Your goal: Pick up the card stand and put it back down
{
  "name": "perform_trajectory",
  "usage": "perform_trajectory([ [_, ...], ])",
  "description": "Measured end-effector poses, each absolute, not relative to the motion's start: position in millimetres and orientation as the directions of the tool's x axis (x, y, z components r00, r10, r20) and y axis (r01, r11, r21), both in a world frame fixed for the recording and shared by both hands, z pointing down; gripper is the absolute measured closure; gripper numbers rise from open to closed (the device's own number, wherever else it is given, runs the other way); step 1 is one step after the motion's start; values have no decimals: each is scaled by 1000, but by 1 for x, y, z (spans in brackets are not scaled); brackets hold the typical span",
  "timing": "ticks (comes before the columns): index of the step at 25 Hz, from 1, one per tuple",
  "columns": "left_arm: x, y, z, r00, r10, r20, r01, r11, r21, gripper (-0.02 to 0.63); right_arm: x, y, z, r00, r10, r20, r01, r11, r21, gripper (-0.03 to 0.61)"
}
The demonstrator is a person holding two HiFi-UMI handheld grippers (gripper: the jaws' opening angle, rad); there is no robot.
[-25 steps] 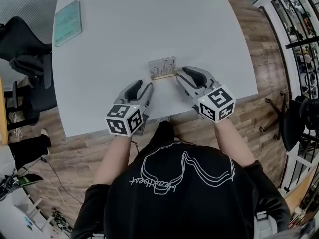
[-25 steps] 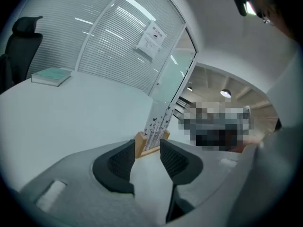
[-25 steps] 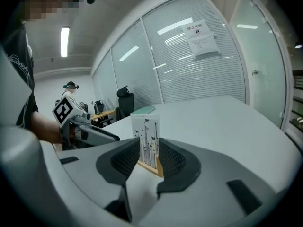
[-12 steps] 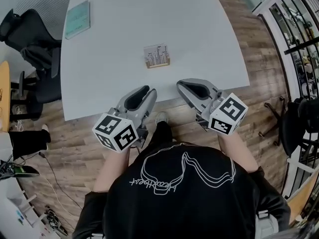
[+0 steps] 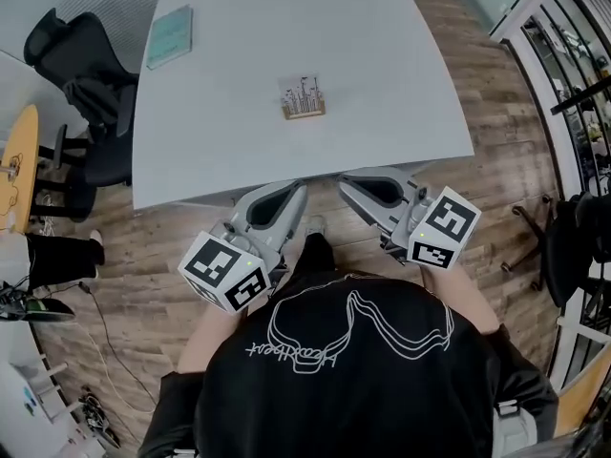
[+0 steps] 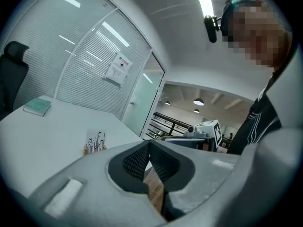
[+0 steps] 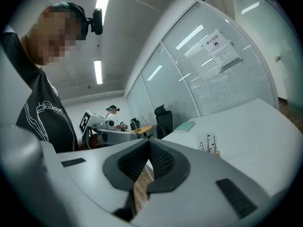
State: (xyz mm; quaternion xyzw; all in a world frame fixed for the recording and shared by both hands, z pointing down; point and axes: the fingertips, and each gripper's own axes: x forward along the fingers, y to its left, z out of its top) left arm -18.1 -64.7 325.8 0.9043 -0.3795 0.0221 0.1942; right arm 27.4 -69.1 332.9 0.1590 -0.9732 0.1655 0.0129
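The card stand (image 5: 304, 98), a small wooden base holding a white printed card, stands upright on the white table (image 5: 401, 74). It also shows in the left gripper view, where the card stand (image 6: 94, 143) is far ahead, and in the right gripper view, where the card stand (image 7: 209, 145) is equally far. Both grippers hover off the table's near edge, close to the person's chest. My left gripper (image 5: 297, 188) is shut and its jaws have just been closing with nothing between them. My right gripper (image 5: 345, 179) is shut and empty too.
A teal book (image 5: 170, 36) lies at the table's far left corner. A black office chair (image 5: 84, 60) stands to the left of the table, and another dark chair (image 5: 573, 241) to the right. Wood floor lies below the grippers.
Both grippers have drawn back from beside the card stand to past the table's near edge, and their jaws have closed. The stand stays on the table.
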Motion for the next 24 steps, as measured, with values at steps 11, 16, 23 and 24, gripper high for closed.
perform_trajectory([
  [11,-4,-36,320,698,-692,182,-705,-622,341,600,38,-41,322,-953,-297,65,-302,898,-320,571],
  [16,4,-27,313,702,-689,178,-703,-632,327,600,44,-31,316,-952,-301,61,-305,902,-305,571],
  [23,13,-10,310,699,-695,169,-706,-636,311,600,53,-14,314,-948,-313,55,-315,902,-295,571],
  [24,14,-7,310,699,-695,168,-707,-635,312,600,54,-12,314,-947,-315,56,-317,901,-295,571],
])
